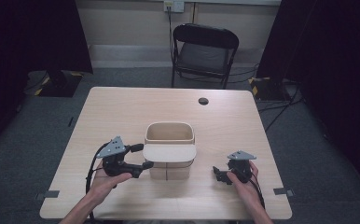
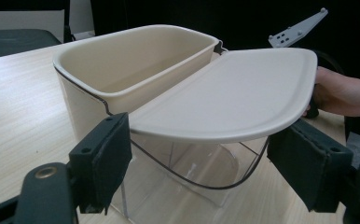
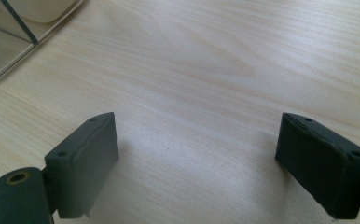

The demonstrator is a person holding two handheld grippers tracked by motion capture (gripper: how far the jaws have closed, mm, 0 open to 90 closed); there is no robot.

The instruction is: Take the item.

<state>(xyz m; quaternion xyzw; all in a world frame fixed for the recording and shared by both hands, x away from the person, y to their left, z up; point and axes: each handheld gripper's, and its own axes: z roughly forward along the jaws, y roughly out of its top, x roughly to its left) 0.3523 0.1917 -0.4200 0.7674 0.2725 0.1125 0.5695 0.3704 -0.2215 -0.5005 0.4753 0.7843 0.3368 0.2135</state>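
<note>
Nearest the person, the right gripper point(image 1: 221, 174) rests low over the pale wood-grain surface point(image 1: 122, 112), its jaws spread wide with nothing between them; the right gripper view shows matte black padded faces and fine grain in the laminate. The left gripper point(image 1: 141, 156) is also released, its jaws standing either side of the near edge of the cream lid point(image 1: 169, 152) without touching it. That lid is smooth, flat and rounded at the corners, lying tilted off the bin point(image 1: 169, 140) toward the person. The left gripper view reveals what the high view hides: the bin's lower body is clear plastic with a thin dark wire frame, under a cream rounded-rectangular tub. The bin stands mid-surface between the grippers. Farther off are a dark cable hole point(image 1: 203, 101) and a black folding chair point(image 1: 204, 53). No writing is readable.
</note>
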